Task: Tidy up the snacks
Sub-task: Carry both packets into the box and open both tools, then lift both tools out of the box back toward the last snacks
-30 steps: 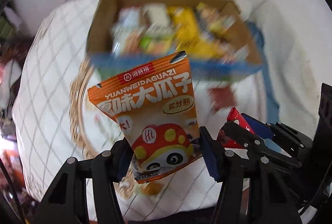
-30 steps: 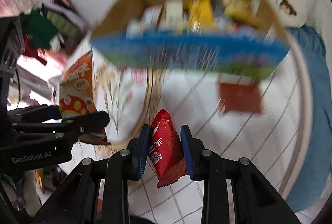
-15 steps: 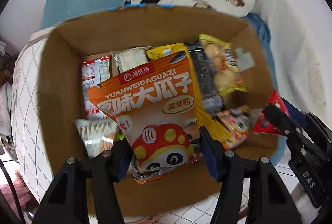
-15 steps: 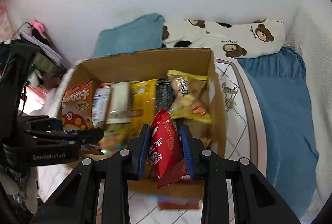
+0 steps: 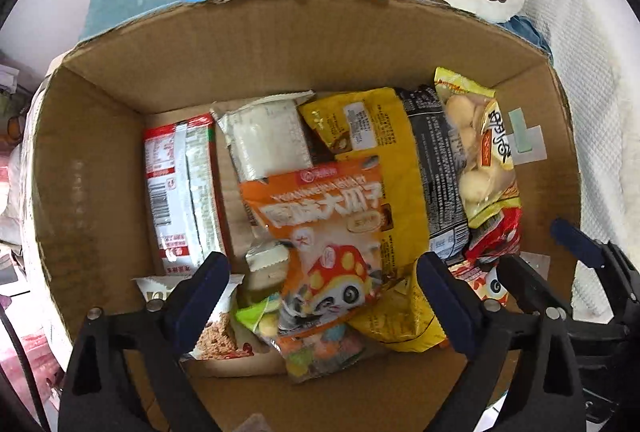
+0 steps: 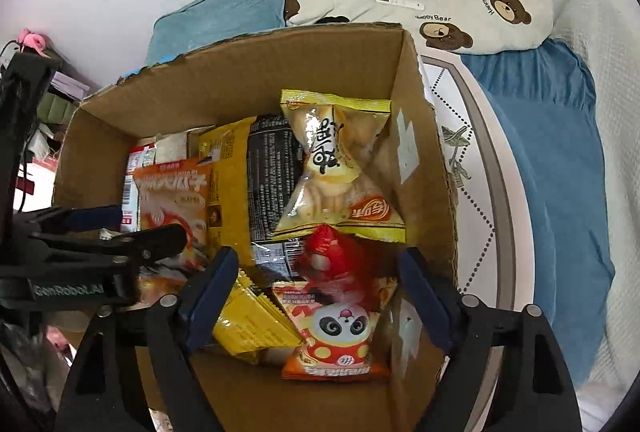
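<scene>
An open cardboard box (image 5: 280, 44) (image 6: 240, 80) holds several snack packets. My left gripper (image 5: 320, 296) points straight down into it, and its jaws are opening. The orange sunflower-seed packet (image 5: 324, 228) (image 6: 172, 192) is blurred and loose below them, on top of the other snacks. My right gripper (image 6: 316, 272) hangs over the box's right end, also with its jaws opening. The small red packet (image 6: 332, 256) (image 5: 496, 236) is blurred between its fingers, and neither pad touches it. Each gripper shows at the edge of the other's view.
In the box lie a yellow bag (image 5: 384, 136), a black packet (image 5: 436, 168), a biscuit bag (image 6: 340, 168) and a red-and-white packet (image 5: 180, 192). Behind the box are a blue pillow (image 6: 224, 12) and a bear-print pillow (image 6: 440, 8). A blue blanket (image 6: 560, 152) lies to the right.
Both grippers have moved from the quilted mat to above the box. Both were shut on their packets and now stand open, with the orange and red packets dropped into the box.
</scene>
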{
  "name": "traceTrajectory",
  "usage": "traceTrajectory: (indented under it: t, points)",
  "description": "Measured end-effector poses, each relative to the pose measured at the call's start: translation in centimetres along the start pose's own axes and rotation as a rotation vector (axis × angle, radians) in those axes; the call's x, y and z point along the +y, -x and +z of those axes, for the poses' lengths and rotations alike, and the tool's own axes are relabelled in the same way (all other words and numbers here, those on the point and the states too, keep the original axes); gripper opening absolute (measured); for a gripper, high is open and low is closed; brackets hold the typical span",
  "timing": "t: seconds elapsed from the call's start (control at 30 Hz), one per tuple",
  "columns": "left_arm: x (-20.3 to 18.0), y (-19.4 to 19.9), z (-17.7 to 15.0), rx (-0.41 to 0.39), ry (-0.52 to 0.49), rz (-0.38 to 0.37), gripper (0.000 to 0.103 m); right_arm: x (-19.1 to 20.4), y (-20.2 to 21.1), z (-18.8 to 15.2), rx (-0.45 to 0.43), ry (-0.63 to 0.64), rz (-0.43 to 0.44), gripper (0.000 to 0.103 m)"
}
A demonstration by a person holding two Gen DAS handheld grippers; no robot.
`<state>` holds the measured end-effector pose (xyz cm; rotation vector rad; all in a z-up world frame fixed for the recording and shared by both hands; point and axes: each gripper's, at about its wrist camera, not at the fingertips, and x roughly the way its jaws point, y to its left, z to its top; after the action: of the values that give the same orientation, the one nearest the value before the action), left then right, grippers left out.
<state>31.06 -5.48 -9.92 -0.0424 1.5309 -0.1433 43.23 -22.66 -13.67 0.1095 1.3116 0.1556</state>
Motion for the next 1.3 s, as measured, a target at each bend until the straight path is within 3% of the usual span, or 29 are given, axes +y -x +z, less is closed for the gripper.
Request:
traceTrajectory:
  t: [0.3, 0.57, 0.93, 1.13, 1.3]
  points:
    - [2.3, 1.0, -3.0, -0.013, 0.04, 0.008, 0.096, 1.4, 0.1, -1.1, 0.03, 0.037, -0.061, 0.096]
    - [3.8, 3.3, -7.0, -0.073, 0.063, 0.014, 0.096, 1.8, 1.4, -2.9, 0.018, 0.049, -0.066, 0.096]
    - [5.0, 9.0, -13.4, -0.239, 0.063, 0.045, 0.096, 2.8, 6.3, -6.7, -0.072, 0.079, -0.064, 0.096]
    - [2.9, 10.6, -14.3, -0.333, 0.071, 0.046, 0.096, 3.2, 10.0, -9.0, -0.166, 0.086, -0.063, 0.096]
    - [2.2, 12.8, -17.0, -0.409, 0.061, 0.052, 0.096, 3.0, 12.9, -11.2, -0.24, 0.068, -0.058, 0.096]
